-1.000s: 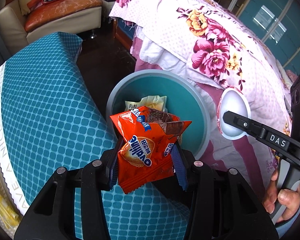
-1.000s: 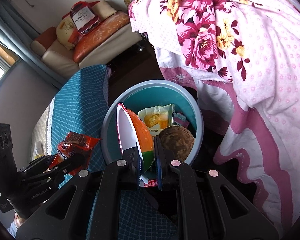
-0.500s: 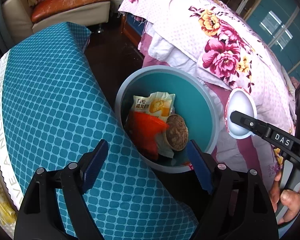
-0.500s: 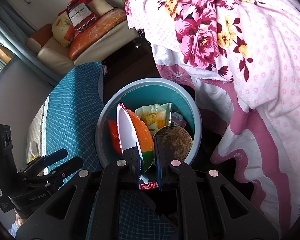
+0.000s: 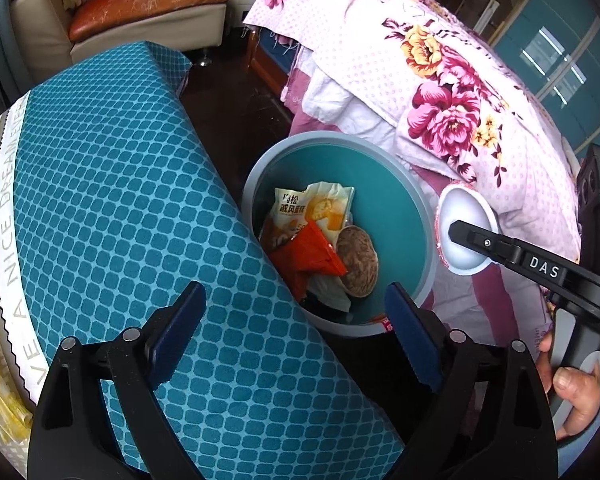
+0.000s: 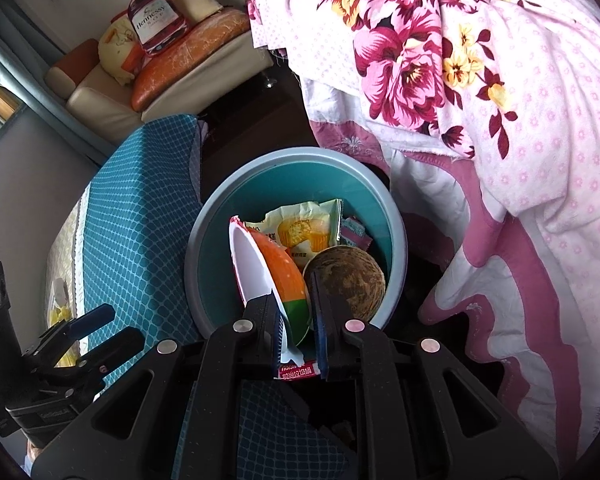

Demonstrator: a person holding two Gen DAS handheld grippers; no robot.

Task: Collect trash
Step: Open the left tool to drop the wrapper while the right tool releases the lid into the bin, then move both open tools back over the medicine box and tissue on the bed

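Observation:
A round teal bin stands on the floor between the table and the bed; it also shows in the right wrist view. Inside lie an orange snack packet, a yellow cake wrapper and a brown round shell. My left gripper is open and empty above the table edge beside the bin. My right gripper is shut on an orange and white paper bowl, held over the bin's near rim. The bowl's white inside shows in the left wrist view.
A table with a teal patterned cloth lies left of the bin. A bed with a pink floral cover is on the right. A sofa stands at the back. Dark floor runs between table and bed.
My left gripper opened and let the orange snack packet fall into the bin, then drew back over the table. My right gripper still holds the bowl over the bin.

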